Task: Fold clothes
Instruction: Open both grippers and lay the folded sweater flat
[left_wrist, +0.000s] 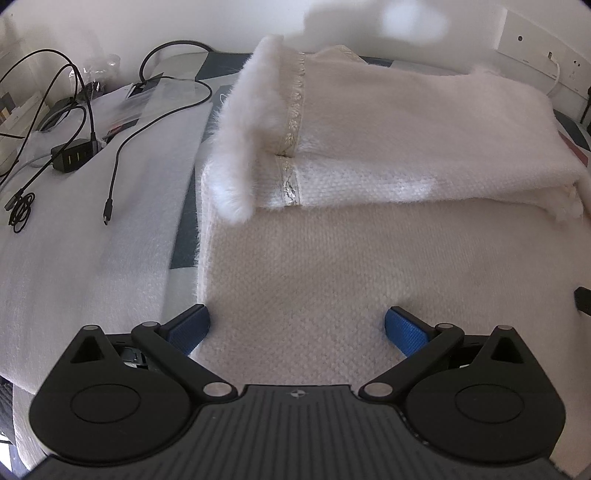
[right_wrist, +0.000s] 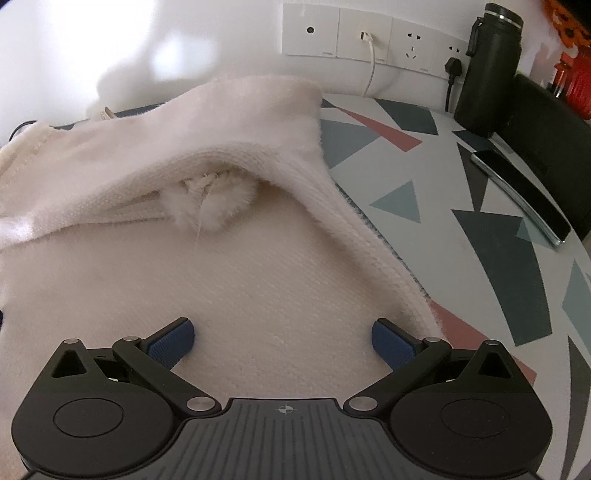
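Observation:
A white knitted garment (left_wrist: 314, 266) lies flat on the table, its far part folded over into a thicker layer (left_wrist: 388, 129) with a fluffy fur trim (left_wrist: 240, 147) and a silver ribbon band (left_wrist: 291, 122). My left gripper (left_wrist: 297, 325) hovers open over the near flat part, blue pads wide apart, nothing between them. In the right wrist view the same garment (right_wrist: 240, 277) fills the left and centre, its folded layer (right_wrist: 221, 122) arching over a fur tuft (right_wrist: 218, 206). My right gripper (right_wrist: 283, 338) is open just above the knit near its right edge.
A second white cloth (left_wrist: 92, 240) lies to the left with black cables (left_wrist: 122, 147) and a charger (left_wrist: 74, 158) on it. The patterned table (right_wrist: 480, 221) extends right, carrying a dark phone (right_wrist: 524, 192) and a black bottle (right_wrist: 491, 70). Wall sockets (right_wrist: 369, 33) sit behind.

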